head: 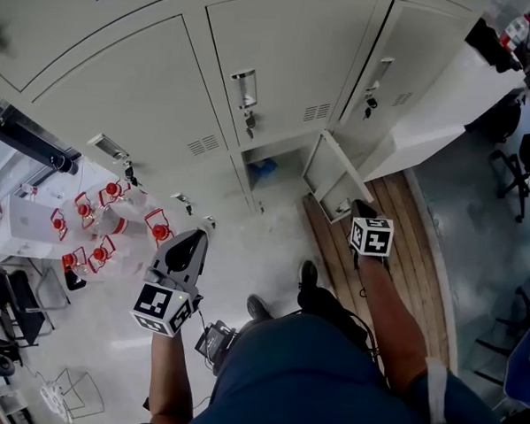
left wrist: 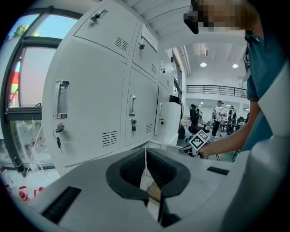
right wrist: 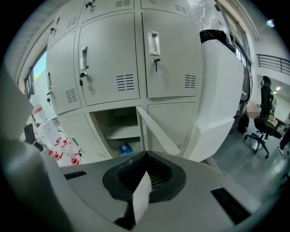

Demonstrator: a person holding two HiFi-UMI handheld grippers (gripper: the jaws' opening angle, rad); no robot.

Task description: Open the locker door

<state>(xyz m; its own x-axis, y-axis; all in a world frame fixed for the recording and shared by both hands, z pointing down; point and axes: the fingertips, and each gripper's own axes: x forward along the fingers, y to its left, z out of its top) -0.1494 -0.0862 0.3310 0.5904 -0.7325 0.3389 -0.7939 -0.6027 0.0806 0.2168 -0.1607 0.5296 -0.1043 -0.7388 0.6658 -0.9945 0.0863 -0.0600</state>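
The grey lockers (head: pixel 281 66) fill the wall ahead. One low locker door (head: pixel 332 173) stands swung out to the right, so its compartment (head: pixel 269 176) is open, with a blue thing (head: pixel 261 169) on the bottom. My right gripper (head: pixel 364 209) is at the door's free edge. In the right gripper view the door (right wrist: pixel 158 133) runs edge-on into the right gripper (right wrist: pixel 145 174), whose jaws are shut on its thin edge. My left gripper (head: pixel 195 237) hangs lower left over the floor. Its jaws (left wrist: pixel 146 156) are shut with nothing in them.
Several red-capped bottles (head: pixel 96 224) lie on the floor at the left. Keys (head: pixel 249 119) hang in the upper locks. A wooden strip of floor (head: pixel 405 249) and office chairs (head: pixel 515 167) lie to the right. A small device (head: pixel 214 341) sits by my feet.
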